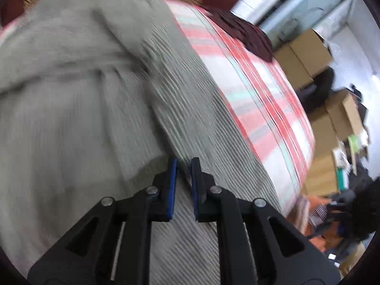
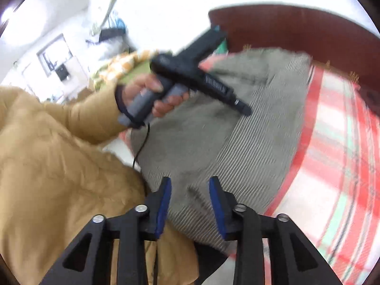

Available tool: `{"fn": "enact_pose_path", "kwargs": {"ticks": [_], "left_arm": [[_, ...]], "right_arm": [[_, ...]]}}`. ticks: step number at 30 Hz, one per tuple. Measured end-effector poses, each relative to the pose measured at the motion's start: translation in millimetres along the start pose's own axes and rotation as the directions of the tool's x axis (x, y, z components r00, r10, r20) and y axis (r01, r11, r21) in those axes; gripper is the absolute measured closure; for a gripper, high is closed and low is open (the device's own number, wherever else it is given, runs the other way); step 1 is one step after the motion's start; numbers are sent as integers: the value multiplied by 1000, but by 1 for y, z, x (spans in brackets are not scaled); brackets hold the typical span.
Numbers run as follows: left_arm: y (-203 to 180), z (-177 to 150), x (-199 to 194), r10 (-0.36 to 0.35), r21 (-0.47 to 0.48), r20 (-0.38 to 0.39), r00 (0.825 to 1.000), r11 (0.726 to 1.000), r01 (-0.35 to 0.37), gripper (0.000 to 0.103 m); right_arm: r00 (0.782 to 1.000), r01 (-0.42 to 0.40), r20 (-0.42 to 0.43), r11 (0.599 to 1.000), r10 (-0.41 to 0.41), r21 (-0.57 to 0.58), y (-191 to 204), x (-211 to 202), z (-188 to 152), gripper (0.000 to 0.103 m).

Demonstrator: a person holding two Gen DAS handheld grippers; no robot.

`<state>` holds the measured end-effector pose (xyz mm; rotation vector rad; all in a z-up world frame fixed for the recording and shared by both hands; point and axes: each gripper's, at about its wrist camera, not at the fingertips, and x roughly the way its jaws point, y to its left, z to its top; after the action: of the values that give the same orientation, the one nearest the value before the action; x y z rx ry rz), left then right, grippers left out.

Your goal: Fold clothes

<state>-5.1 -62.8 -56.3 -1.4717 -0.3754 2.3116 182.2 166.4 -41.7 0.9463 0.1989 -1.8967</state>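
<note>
A grey ribbed garment lies bunched on a bed with a red, white and green plaid cover. My left gripper hovers just over the garment, jaws a small gap apart, nothing between them. In the right wrist view the same garment lies on the plaid cover. My right gripper is open and empty above the garment's near edge. The left gripper's body, held in a hand, is over the garment's far side.
A dark maroon cloth lies on the far part of the bed. Cardboard boxes stand beside the bed. A dark red headboard rises behind the bed. The person's tan padded sleeve fills the left.
</note>
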Motion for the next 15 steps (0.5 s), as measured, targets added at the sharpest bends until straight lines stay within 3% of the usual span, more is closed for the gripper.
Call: {"fn": "enact_pose_path", "kwargs": {"ticks": [1, 2, 3, 5, 6, 9, 15], "left_arm": [[5, 8, -3, 16, -13, 20, 1000, 1000, -16, 81], [12, 17, -6, 26, -31, 36, 999, 999, -25, 63], [18, 26, -9, 37, -50, 52, 998, 998, -34, 55], [29, 43, -11, 45, -78, 76, 996, 996, -39, 53], [35, 52, -12, 47, -91, 87, 995, 995, -39, 53], [47, 78, -9, 77, -118, 103, 992, 991, -64, 53], [70, 125, 21, 174, -139, 53, 983, 976, -165, 53]], "right_arm": [[1000, 22, 22, 1000, -22, 9, -6, -5, 9, 58], [998, 45, 43, 999, -45, 22, -12, -10, 18, 57], [996, 67, 64, 997, -69, 35, -18, -14, 28, 55], [987, 122, 92, 990, -129, 74, -41, -15, 56, 42], [983, 147, 100, 985, -156, 90, -52, -12, 70, 41], [973, 197, 99, 972, -210, 130, -91, 8, 113, 39], [972, 217, 42, 951, -231, 219, -162, 75, 180, 39]]}}
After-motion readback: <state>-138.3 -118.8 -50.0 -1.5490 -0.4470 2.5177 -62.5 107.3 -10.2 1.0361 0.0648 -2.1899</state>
